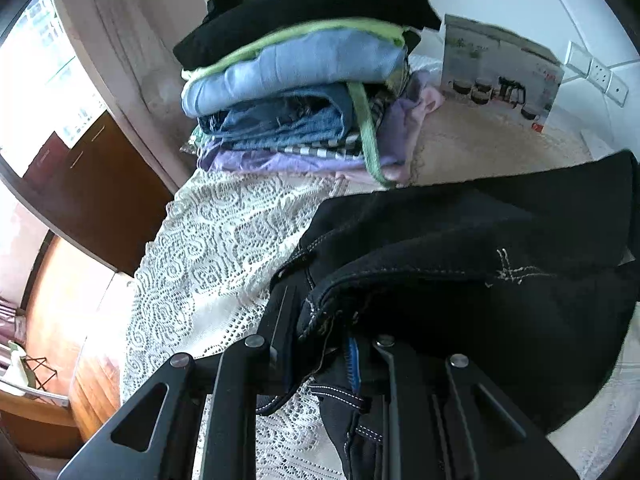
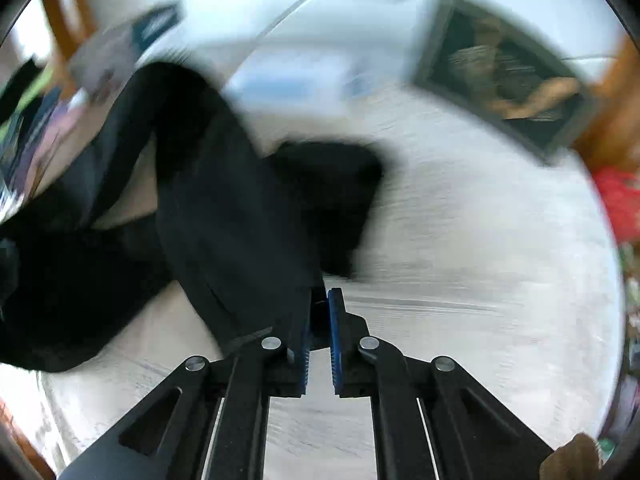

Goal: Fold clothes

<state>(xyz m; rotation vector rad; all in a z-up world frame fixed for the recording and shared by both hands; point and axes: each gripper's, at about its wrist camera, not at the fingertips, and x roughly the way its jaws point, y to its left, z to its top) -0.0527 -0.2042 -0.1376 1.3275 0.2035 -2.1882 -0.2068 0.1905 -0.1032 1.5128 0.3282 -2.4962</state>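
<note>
Black jeans point(image 1: 460, 264) with pale stitching lie on the lace cloth, bunched over my left gripper point(image 1: 332, 320), which is shut on their waistband edge. A stack of folded clothes point(image 1: 300, 92) stands behind, black on top, then green, light blue, denim and lilac. In the blurred right wrist view the black jeans point(image 2: 224, 216) stretch up and to the left. My right gripper point(image 2: 320, 300) is shut on a fold of them, blue pads nearly together at the tips.
A white lace tablecloth point(image 1: 216, 240) covers the table. A propped calendar card point(image 1: 500, 72) stands behind the stack. A framed picture point(image 2: 508, 76) leans at the far right. A red item point(image 2: 620, 204) lies at the right edge. Wooden floor shows at left.
</note>
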